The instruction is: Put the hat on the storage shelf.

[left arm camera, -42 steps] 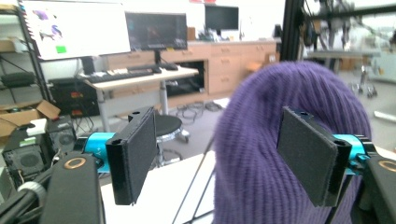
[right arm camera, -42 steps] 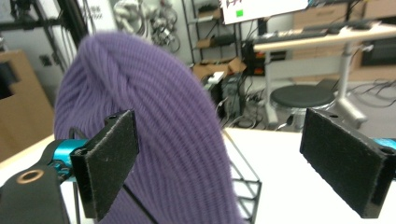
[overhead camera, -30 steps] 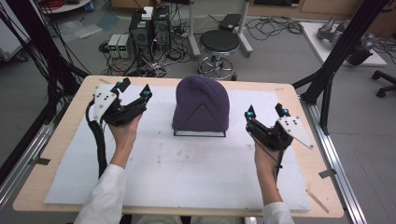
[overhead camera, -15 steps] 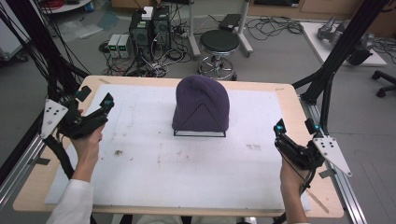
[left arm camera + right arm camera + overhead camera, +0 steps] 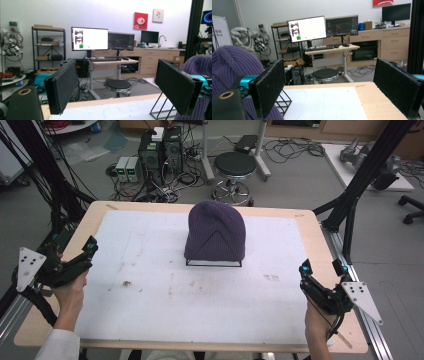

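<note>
So there's a purple knit beanie sitting on a black wire stand mid-table, on the white mat. Left hand-held gripper hangs at the left edge, right hand-held gripper at the right edge, both well apart from the hat. Jaws on both are spread wide, holding nothing. A few smudges on the mat, dirt probably.

- High view: fixed above the near edge, facing forward and down over the whole surface.
- Both gripper views: low, near surface level, looking forward between own jaws; shared: purple hat, round stool, monitors.
</note>
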The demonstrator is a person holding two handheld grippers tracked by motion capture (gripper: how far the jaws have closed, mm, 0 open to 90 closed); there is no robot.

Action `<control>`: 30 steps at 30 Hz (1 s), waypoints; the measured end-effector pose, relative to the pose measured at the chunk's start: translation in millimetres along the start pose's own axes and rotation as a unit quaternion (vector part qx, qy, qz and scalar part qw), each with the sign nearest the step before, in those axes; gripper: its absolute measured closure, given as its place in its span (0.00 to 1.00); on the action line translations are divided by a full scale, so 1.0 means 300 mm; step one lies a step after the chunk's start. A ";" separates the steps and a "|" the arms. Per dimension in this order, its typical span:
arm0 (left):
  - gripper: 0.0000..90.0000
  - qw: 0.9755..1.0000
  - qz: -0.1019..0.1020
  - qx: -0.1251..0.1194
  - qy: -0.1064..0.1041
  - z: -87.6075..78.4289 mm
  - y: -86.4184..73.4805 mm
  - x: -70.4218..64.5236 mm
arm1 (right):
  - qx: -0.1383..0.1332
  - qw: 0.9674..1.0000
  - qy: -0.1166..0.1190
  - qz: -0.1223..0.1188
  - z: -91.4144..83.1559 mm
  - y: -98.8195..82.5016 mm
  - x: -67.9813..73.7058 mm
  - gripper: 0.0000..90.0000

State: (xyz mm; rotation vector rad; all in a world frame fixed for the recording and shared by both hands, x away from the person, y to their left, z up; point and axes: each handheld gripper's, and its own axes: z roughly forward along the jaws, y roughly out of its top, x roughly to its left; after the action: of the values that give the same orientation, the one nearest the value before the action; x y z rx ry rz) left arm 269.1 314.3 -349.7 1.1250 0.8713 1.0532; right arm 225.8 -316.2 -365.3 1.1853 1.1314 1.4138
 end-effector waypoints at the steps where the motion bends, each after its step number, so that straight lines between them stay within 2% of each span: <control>1: 0.20 1.000 0.000 0.000 0.000 -0.006 -0.006 0.002 | 0.001 1.000 0.001 -0.002 -0.004 -0.008 0.001 0.11; 7: 0.20 1.000 0.001 0.009 0.005 -0.050 -0.055 0.009 | 0.032 0.999 0.006 -0.009 -0.028 -0.086 0.012 0.11; 10: 0.20 1.000 0.001 0.017 0.000 -0.069 -0.093 0.006 | 0.037 0.999 0.002 -0.019 -0.037 -0.118 0.019 0.11; 13: 0.19 1.000 -0.001 0.023 -0.005 -0.086 -0.135 -0.002 | 0.049 0.998 0.003 -0.030 -0.047 -0.178 0.034 0.11; 15: 0.19 0.999 -0.003 0.035 -0.009 -0.097 -0.166 -0.003 | 0.051 0.998 0.005 -0.031 -0.047 -0.186 0.035 0.11; 18: 0.19 0.998 -0.008 0.054 -0.007 -0.101 -0.201 0.008 | 0.051 0.998 -0.013 -0.020 -0.051 -0.211 0.039 0.11; 19: 0.19 0.998 -0.012 0.064 0.002 -0.108 -0.230 0.018 | 0.067 0.998 -0.016 -0.007 -0.045 -0.243 0.045 0.11; 20: 0.19 0.998 -0.012 0.064 0.002 -0.108 -0.230 0.018 | 0.067 0.998 -0.016 -0.007 -0.045 -0.243 0.045 0.11; 21: 0.19 0.997 -0.017 0.072 0.006 -0.114 -0.245 0.025 | 0.087 0.996 -0.014 -0.004 -0.034 -0.265 0.051 0.11; 23: 0.19 0.996 -0.037 0.079 0.006 -0.128 -0.259 0.032 | 0.087 0.996 -0.013 -0.008 -0.032 -0.269 0.055 0.11; 25: 0.19 0.996 -0.048 0.075 0.007 -0.141 -0.266 0.034 | 0.077 0.997 -0.008 -0.015 -0.033 -0.266 0.062 0.11; 27: 0.19 0.996 -0.050 0.078 0.006 -0.145 -0.272 0.032 | 0.070 0.997 -0.009 -0.009 -0.033 -0.262 0.056 0.11; 30: 0.19 0.995 -0.046 0.084 0.005 -0.144 -0.279 0.028 | 0.079 0.997 -0.012 0.007 -0.028 -0.270 0.044 0.11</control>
State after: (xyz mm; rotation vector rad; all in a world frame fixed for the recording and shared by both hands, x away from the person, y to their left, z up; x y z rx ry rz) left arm 248.7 326.4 -441.3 1.2069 1.0258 0.9234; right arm 224.1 -293.1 -444.3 1.3181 1.2385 1.3366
